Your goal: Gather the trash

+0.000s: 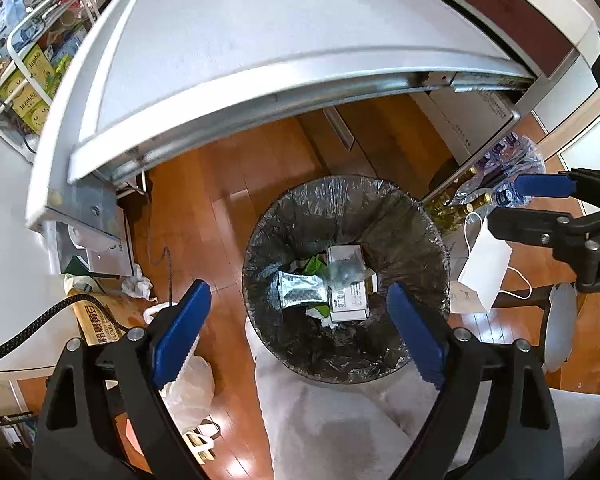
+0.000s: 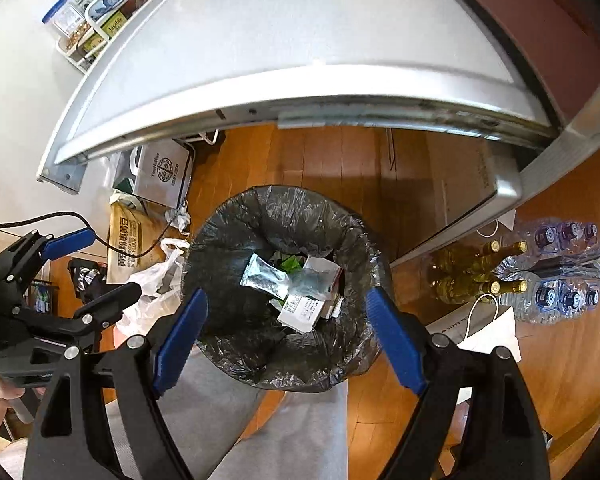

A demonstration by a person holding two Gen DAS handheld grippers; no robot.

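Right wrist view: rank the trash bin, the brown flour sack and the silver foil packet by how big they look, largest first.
1. trash bin, widest by far.
2. brown flour sack, partly hidden behind a cable.
3. silver foil packet, lying inside the bin and farther from the camera, so its true size is less sure.

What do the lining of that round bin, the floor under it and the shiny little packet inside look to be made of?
Crinkled black bin liner: thin plastic film, glossy, going by its creases and glints.
Orange-brown plank floor: wood or wood-look laminate, polished; it shows seams and reflections.
Silvery sachet: probably foil-faced plastic, given its metallic sheen.
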